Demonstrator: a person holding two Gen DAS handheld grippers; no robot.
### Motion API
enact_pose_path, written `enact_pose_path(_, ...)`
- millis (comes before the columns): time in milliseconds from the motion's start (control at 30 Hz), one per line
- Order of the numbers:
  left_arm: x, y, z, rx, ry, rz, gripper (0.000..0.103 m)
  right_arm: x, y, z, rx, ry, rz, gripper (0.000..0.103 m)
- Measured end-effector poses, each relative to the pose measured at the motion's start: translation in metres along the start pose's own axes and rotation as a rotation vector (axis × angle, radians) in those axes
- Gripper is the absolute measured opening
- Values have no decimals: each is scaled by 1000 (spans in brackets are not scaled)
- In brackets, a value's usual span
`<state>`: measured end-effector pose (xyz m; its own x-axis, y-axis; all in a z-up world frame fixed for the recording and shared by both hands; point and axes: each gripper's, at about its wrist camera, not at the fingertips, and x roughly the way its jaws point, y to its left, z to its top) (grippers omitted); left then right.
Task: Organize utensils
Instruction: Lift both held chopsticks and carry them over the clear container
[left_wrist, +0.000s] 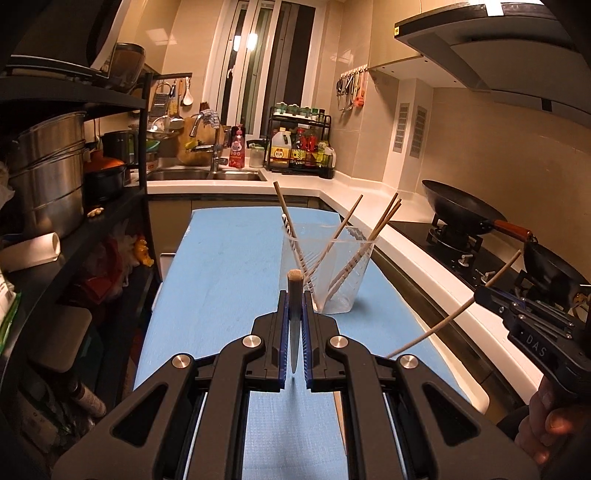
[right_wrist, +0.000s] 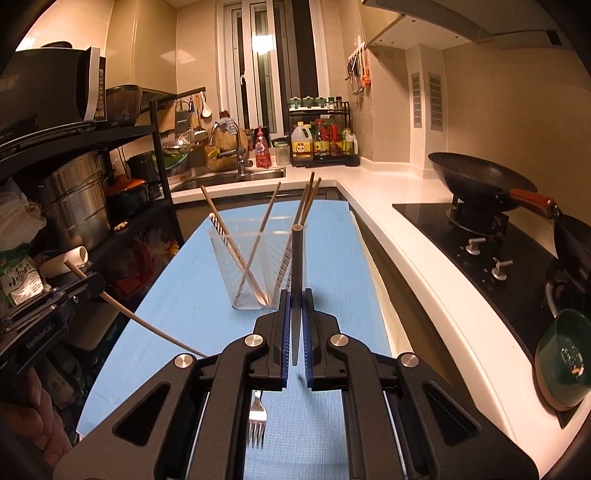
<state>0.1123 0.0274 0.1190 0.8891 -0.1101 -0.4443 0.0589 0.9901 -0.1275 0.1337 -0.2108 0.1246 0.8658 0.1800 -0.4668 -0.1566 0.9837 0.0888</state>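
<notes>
Blue mat fills the frame's centre, bare on its left side. Left gripper pinches a chopstick upright; right gripper pinches another chopstick. Clear cup of chopsticks stands just beyond, near the mat's right edge. Fork lies below.

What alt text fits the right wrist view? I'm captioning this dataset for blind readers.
The right gripper is shut on one chopstick above a blue mat, just before a clear cup holding several chopsticks. The left gripper holds another chopstick at left; a fork lies on the mat below.
</notes>
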Motion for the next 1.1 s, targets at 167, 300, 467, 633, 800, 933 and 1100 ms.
enact_pose_path(167, -2, -5, 10, -5, 53, 12, 6, -7, 6, 14, -19, -5, -2, 6)
enact_pose_path(300, -4, -7, 16, -2, 91, 15, 6, -10, 8, 21, -28, -1, 2, 6)
enact_pose_path(467, -5, -7, 20, -12, 113, -3, 6, -11, 7, 26, -30, 7, -2, 6)
enact_pose_path(633, -3, -5, 32, -6, 124, -31, 6, -12, 8, 35, -31, 1, 0, 6)
enact_pose_path(800, 1, -1, 48, 14, 125, -60, 6, -11, 8, 52, -21, -19, 16, 6)
enact_pose_path(933, 8, 2, 64, 18, 139, -76, 6, -3, 4, 68, -10, -30, 27, 6)
enact_pose_path(1100, 15, 0, 89, 43, 123, -75, 6, 7, -3, 95, 19, -52, 53, 6)
